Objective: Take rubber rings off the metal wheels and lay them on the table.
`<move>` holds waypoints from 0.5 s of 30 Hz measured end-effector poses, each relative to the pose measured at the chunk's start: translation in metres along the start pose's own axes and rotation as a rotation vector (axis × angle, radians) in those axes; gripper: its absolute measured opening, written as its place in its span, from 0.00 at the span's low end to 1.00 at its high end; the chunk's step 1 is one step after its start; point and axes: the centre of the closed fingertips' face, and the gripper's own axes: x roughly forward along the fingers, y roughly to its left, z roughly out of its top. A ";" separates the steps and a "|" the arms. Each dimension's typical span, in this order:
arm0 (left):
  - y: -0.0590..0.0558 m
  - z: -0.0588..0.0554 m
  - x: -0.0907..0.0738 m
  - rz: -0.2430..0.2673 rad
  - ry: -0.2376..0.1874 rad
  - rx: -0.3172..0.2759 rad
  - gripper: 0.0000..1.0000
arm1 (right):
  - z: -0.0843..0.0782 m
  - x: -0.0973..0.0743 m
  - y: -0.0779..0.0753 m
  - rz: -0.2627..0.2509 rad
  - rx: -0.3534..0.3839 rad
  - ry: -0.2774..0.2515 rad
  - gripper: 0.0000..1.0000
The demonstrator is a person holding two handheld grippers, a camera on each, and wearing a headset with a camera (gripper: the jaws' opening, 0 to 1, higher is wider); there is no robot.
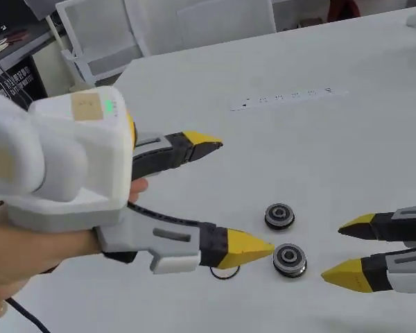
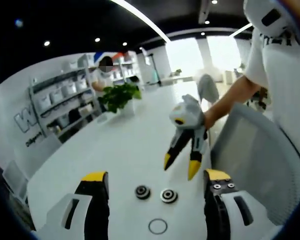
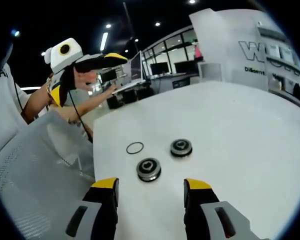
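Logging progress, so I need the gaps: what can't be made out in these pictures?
Head view: the lower jaw of the left gripper half hides the ring.
Head view: the right gripper is cut off by the right edge.
Every view: far wheel and near wheel too small to tell whether rubber is on them.

**Open table around the wheels, crowded near edge**

A narrow gap parts the far wheel (image 1: pixel 279 216) from the near wheel (image 1: pixel 290 259); bare table (image 1: pixel 319 139) stretches beyond both; the right gripper (image 1: pixel 331 252), jaws apart, faces the near wheel across clear surface; the left gripper (image 1: pixel 246 195), jaws wide, hangs over the loose ring (image 3: pixel 135 147); a mesh chair (image 3: pixel 35 165) crowds the table's edge.
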 end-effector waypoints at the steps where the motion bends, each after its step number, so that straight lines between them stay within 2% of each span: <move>1: 0.000 0.000 0.004 -0.007 0.001 0.002 0.77 | 0.000 0.001 0.000 0.002 0.000 0.002 0.50; 5: 0.001 0.002 0.021 -0.025 -0.001 0.023 0.76 | -0.001 0.006 0.002 0.008 -0.006 0.011 0.50; 10: -0.002 0.001 0.037 -0.049 -0.015 0.016 0.73 | 0.000 0.010 0.003 0.017 -0.009 0.014 0.49; 12: -0.003 -0.004 0.044 -0.059 -0.010 0.012 0.71 | 0.000 0.011 0.002 0.019 -0.011 0.016 0.49; 15: -0.001 -0.018 0.053 -0.064 0.015 0.012 0.69 | 0.000 0.013 0.002 0.023 -0.011 0.019 0.48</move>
